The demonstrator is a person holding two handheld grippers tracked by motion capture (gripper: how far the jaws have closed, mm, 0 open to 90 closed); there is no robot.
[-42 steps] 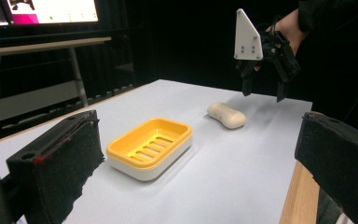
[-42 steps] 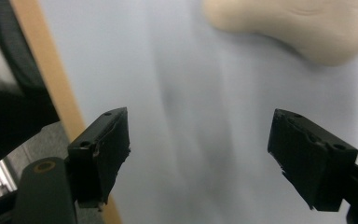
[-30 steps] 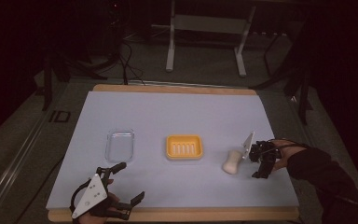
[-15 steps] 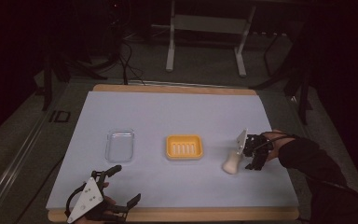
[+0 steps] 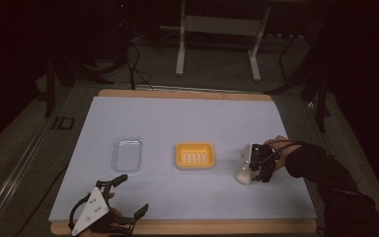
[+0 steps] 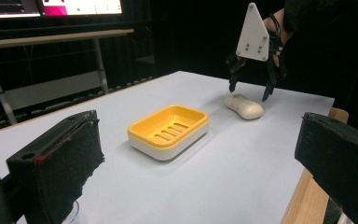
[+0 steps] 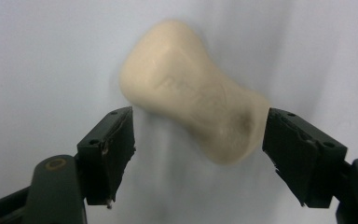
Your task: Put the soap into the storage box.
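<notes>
A cream soap bar lies on the white table top, right of an empty yellow soap dish. My right gripper hangs just above the bar, pointing down, open. In the right gripper view the soap bar lies between and beyond the two black jaws, which stand apart from it on either side. The left gripper view shows the right gripper straddling the soap bar behind the dish. My left gripper rests open at the front left edge, nothing between its jaws.
A clear plastic tray lies left of the dish. The white mat covers a wooden table whose front edge runs just behind my left gripper. A metal stand rises beyond the far edge.
My right gripper has moved left and come down over the soap bar, its jaws now on either side. The left gripper has drawn back a little toward the front edge.
</notes>
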